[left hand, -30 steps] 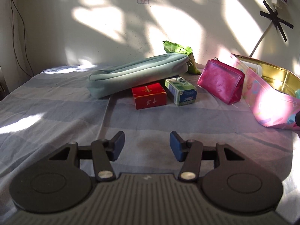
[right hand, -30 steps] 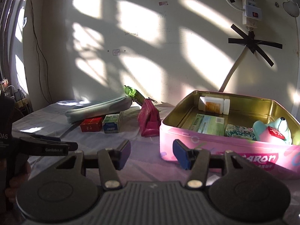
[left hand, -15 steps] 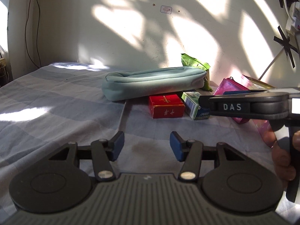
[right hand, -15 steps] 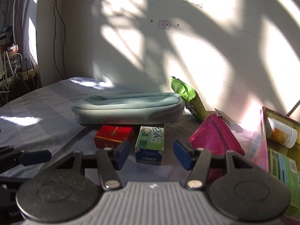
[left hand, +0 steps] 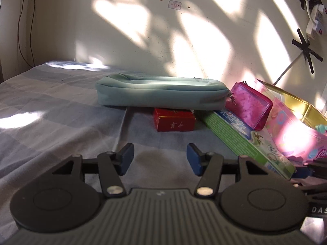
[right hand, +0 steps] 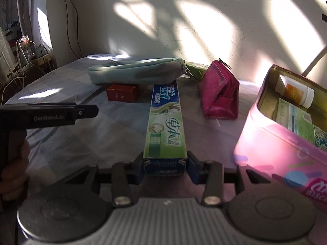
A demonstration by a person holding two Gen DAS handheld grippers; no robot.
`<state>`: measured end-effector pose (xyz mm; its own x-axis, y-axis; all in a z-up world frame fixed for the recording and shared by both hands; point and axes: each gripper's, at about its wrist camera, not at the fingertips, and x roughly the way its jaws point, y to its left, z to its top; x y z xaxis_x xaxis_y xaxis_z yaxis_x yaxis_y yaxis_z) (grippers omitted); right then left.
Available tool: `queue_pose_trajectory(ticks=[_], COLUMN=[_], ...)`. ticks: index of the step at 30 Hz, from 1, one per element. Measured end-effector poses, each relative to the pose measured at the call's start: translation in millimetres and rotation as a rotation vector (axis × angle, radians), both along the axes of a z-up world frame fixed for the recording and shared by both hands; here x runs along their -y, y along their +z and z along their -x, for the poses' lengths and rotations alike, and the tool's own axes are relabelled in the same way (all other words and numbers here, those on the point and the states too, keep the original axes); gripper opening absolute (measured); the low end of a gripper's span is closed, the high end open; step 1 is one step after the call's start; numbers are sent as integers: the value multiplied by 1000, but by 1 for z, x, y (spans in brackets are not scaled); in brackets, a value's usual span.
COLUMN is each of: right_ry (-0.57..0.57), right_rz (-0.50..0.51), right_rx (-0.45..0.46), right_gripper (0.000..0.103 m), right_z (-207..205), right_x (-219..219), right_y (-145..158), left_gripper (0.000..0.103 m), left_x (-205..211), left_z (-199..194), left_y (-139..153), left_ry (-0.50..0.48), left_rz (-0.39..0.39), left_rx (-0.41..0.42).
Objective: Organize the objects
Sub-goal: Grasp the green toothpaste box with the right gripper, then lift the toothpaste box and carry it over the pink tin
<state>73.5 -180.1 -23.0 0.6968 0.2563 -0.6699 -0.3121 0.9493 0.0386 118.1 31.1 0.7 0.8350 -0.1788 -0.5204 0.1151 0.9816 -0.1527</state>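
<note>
2 grippers: right gripper (right hand: 165, 168) closing on toothpaste box (right hand: 166, 126) near end; left gripper (left hand: 160, 158) opening, empty.

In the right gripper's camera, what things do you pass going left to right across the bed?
Red box → toothpaste box → pink purse → pink tin.

black claws (right hand: 165, 168) with blue pads (left hand: 127, 158), silver screws, ribbed grey housing.

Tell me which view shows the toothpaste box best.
The right wrist view: the toothpaste box runs lengthwise, printed top readable, its near end between the closing right gripper. The left wrist view shows it slanted at the side.
</note>
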Motion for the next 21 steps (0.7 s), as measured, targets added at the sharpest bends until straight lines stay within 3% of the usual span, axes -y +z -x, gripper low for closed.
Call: queue_pose_trajectory(ticks=[3, 6, 9, 12, 14, 16, 17, 18, 19, 21], right_ry=[-34, -71, -67, -71, -68, -65, -61, -48, -51, -53], right_rz=[-40, -68, -32, -23, -36, -30, -31, -49, -68, -232], right_rx=[10, 32, 72, 100, 123, 132, 121, 96, 102, 47], right_gripper=[40, 41, 42, 64, 65, 62, 55, 41, 41, 40], right_z=[60, 102, 120, 115, 107, 98, 94, 91, 91, 91], right_x=[27, 41, 40, 38, 37, 35, 35, 35, 37, 54], right_y=[-1, -3, -5, -4, -1, -2, -5, -9, -9, -9], left_gripper=[59, 59, 59, 66, 73, 73, 73, 73, 73, 77], left_x=[7, 20, 42, 65, 76, 82, 85, 88, 91, 95], left_z=[0, 6, 14, 22, 26, 27, 26, 25, 23, 21], left_y=[0, 2, 10, 17, 20, 19, 18, 16, 15, 11], left_ry=[-48, -138, -241, -306, -315, -320, -323, -323, -323, -329], left_rz=[-1, 99, 165, 174, 165, 165, 165, 163, 160, 168], left_rx=[-31, -104, -159, -196, -214, -237, -254, -268, -286, -316])
